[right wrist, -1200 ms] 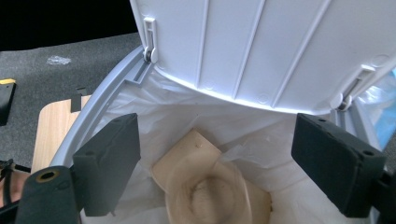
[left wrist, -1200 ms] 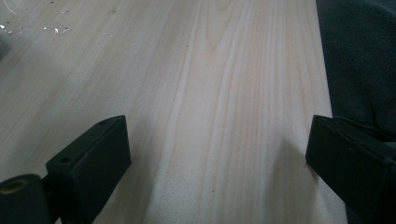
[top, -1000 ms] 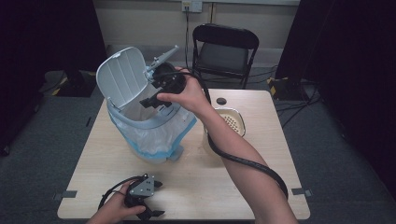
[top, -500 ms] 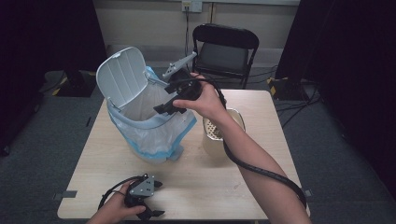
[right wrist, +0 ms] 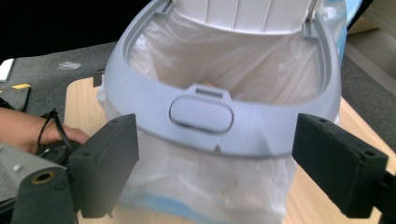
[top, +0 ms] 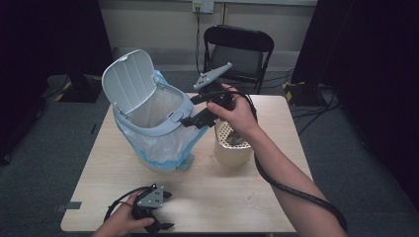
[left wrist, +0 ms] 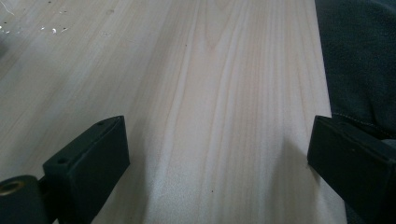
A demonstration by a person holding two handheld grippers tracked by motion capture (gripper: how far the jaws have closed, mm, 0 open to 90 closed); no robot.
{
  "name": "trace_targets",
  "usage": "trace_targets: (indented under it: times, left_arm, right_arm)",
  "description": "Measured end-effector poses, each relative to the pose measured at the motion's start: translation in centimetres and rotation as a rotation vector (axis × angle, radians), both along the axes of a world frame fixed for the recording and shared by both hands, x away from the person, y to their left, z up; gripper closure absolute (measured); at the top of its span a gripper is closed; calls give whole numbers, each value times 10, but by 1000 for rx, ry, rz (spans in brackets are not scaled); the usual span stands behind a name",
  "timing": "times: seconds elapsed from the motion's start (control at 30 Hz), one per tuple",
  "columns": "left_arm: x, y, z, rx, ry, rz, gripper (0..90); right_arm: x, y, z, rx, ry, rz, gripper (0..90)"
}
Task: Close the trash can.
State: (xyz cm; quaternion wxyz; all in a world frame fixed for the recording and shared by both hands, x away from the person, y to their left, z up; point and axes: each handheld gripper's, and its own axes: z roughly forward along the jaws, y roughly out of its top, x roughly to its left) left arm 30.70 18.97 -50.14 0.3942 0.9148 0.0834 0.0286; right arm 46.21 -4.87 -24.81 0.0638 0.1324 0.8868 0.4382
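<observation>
Grey-rimmed bin (top: 153,126) with its lid up and liner in sits far left on the table (top: 232,197), and the right gripper (top: 190,120) has backed right off its rim, jaws just eased wider and empty, so bin work looks done; left gripper (top: 160,226) parked near edge, jaws wide.
</observation>
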Motion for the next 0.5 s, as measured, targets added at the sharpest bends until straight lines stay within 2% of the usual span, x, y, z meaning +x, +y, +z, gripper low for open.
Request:
trace_targets:
  times: [0.27,0.37,0.5]
  left_arm:
    - [0,0,0,-2,0,0,49]
    - [0,0,0,-3,0,0,48]
    - [0,0,-1,-5,0,2,48]
  right_arm:
    - [-9,-18,-11,-20,8,3,142]
    - [-18,-26,-20,-39,14,16,141]
    - [-24,-34,-29,-39,21,15,142]
